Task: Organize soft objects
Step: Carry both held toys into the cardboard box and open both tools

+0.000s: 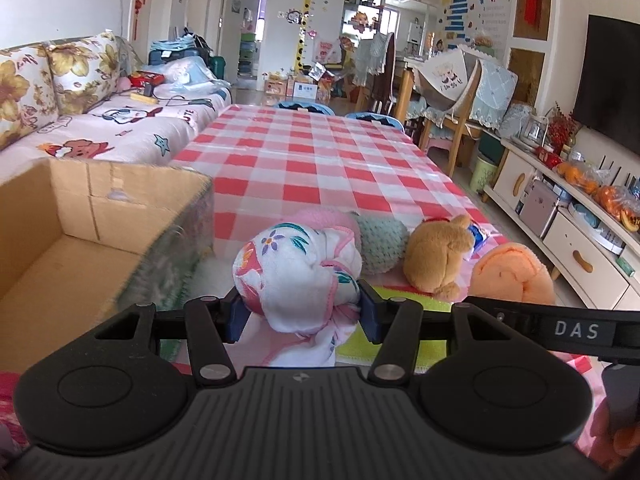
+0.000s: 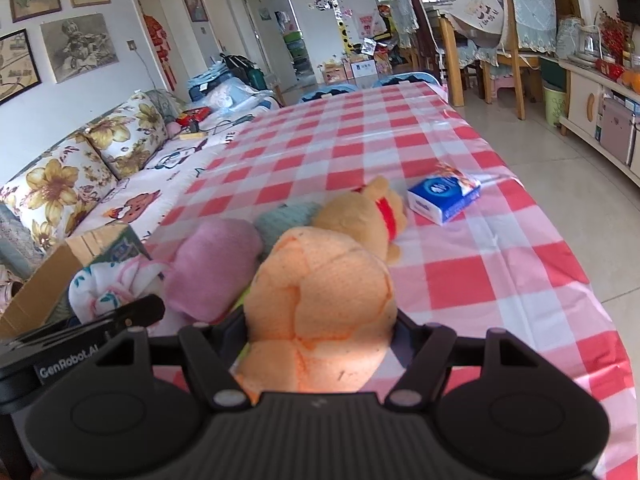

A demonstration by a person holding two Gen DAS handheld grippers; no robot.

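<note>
My left gripper (image 1: pixel 303 314) is shut on a white floral cloth bundle (image 1: pixel 296 268), its blue pads (image 1: pixel 236 318) pressing both sides, lifted a little off the checked table (image 1: pixel 320 160). My right gripper (image 2: pixel 320 330) is shut on an orange cloth bundle (image 2: pixel 320 280). Behind them lie a pink bundle (image 2: pixel 212 264), a teal knitted ball (image 2: pixel 280 216) and a brown plush bear (image 2: pixel 360 208). An open cardboard box (image 1: pixel 80 208) stands just left of the left gripper. In the right wrist view, the floral bundle (image 2: pixel 108 284) and the left gripper (image 2: pixel 120 316) show at the left.
A blue tissue pack (image 2: pixel 444 194) lies on the table to the right of the bear. A lime-green cloth (image 1: pixel 384 344) lies under the bundles. A sofa (image 1: pixel 100 128) runs along the table's left side. Chairs and a cabinet (image 1: pixel 580 248) stand to the right.
</note>
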